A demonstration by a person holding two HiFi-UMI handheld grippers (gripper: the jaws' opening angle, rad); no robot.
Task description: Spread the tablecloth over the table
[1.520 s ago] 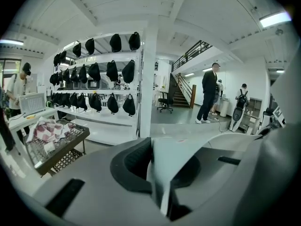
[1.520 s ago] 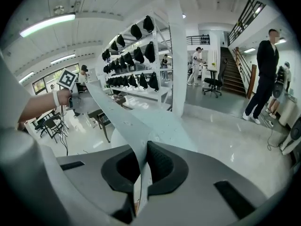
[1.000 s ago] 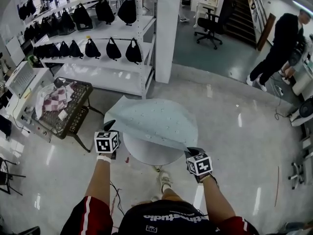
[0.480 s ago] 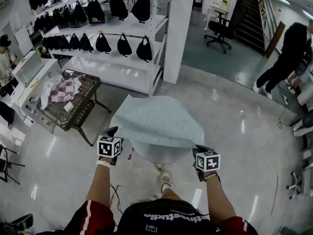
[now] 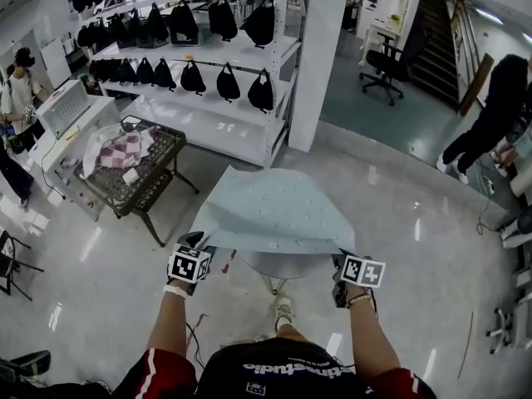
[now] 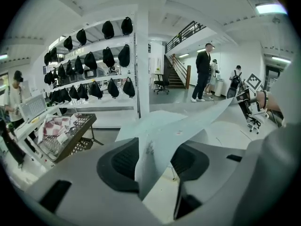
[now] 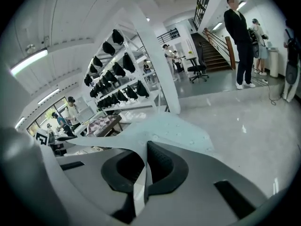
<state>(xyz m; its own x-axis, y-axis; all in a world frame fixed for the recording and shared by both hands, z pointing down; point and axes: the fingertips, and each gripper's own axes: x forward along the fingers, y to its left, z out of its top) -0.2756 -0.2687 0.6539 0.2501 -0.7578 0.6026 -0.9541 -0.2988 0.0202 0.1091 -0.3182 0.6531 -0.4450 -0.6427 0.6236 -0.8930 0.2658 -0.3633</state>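
Note:
A pale blue tablecloth (image 5: 278, 214) lies over a round white table (image 5: 283, 268), its near edge drawn toward me. My left gripper (image 5: 198, 243) is at the cloth's near left corner. Its jaws have just been opening and now stand wide apart. In the left gripper view the corner of the tablecloth (image 6: 155, 145) hangs loose between them, with no pad pressing on it. My right gripper (image 5: 341, 262) is at the near right corner. In the right gripper view, the right gripper (image 7: 143, 166) is shut on a fold of the tablecloth (image 7: 164, 131).
A wire basket stand (image 5: 141, 181) with checked fabric is at the left. Behind it stand white shelves (image 5: 208, 106) of black bags and a white pillar (image 5: 316, 56). An office chair (image 5: 389, 61) and a person in black (image 5: 490, 110) are at the far right; another person (image 5: 18, 98) at the far left.
The cloth's near edge has come toward me and covers more of the tabletop. Both grippers sit nearer to me in the head view, the left one having moved more.

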